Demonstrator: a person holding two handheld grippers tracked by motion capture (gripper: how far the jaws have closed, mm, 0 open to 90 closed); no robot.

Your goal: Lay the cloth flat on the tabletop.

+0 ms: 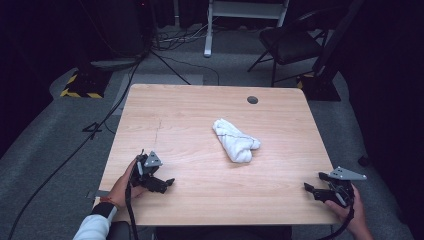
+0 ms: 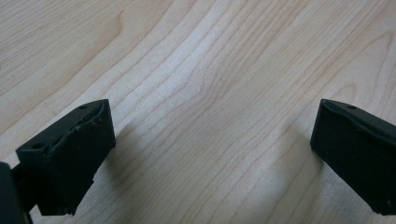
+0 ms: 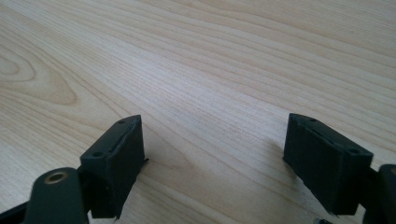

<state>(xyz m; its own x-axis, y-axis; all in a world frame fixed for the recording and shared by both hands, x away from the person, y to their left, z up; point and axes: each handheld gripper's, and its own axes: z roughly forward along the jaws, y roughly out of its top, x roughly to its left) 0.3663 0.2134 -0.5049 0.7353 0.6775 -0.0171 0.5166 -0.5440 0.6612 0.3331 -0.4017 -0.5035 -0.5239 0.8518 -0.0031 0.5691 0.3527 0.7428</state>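
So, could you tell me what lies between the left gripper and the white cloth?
Nothing: in the high view, only bare wooden table separates the left gripper from the bundled white cloth.

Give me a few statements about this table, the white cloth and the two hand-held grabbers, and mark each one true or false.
1. The white cloth lies spread out flat. False: it is bundled into a rumpled lump.
2. The left gripper has its jaws apart with nothing between them. True: the left gripper view shows bare wood between them.
3. The right gripper is clamped on the cloth. False: it is open and sits near the table's front right corner, apart from the cloth.
4. The cloth lies between the two grippers and farther from the person than either. True.
5. The table has a dark round hole near its far edge. True.
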